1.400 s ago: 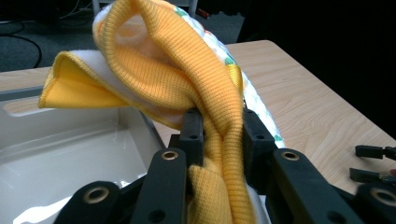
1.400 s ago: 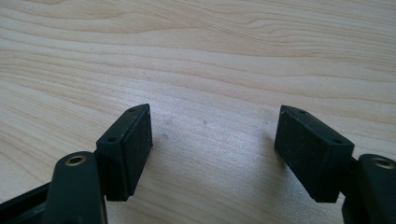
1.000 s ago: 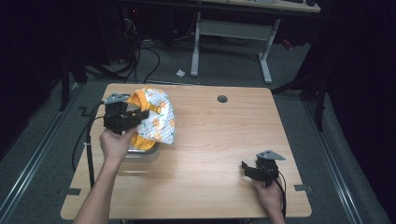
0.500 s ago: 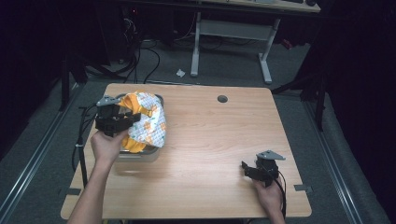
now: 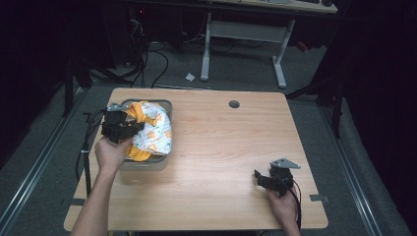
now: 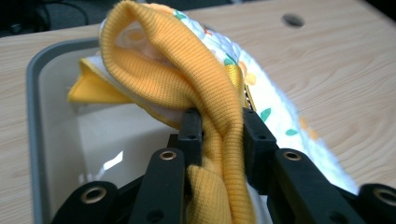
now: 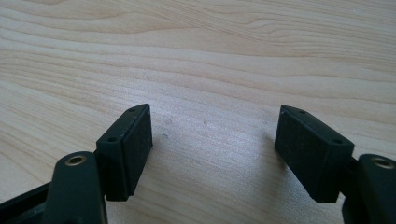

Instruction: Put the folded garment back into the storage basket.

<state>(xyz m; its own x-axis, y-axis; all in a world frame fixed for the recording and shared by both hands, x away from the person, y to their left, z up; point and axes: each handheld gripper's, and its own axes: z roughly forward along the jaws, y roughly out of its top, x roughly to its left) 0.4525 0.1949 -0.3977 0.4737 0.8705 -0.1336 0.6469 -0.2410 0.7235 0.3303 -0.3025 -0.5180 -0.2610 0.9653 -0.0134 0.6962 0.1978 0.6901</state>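
Yellow-trimmed garment (image 6: 205, 88) pinched in left claw (image 6: 219, 126) over bin (image 6: 35, 93); right claw (image 7: 212, 144) wide.

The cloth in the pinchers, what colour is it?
Ribbed yellow-orange edging on the cloth, and white fabric with small orange and green prints; the left gripper view shows it best.

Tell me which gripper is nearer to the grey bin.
Left. The left gripper is over the grey bin, shut on the yellow patterned garment draped into it. The right gripper rests open on the table, far off near the opposite front corner.
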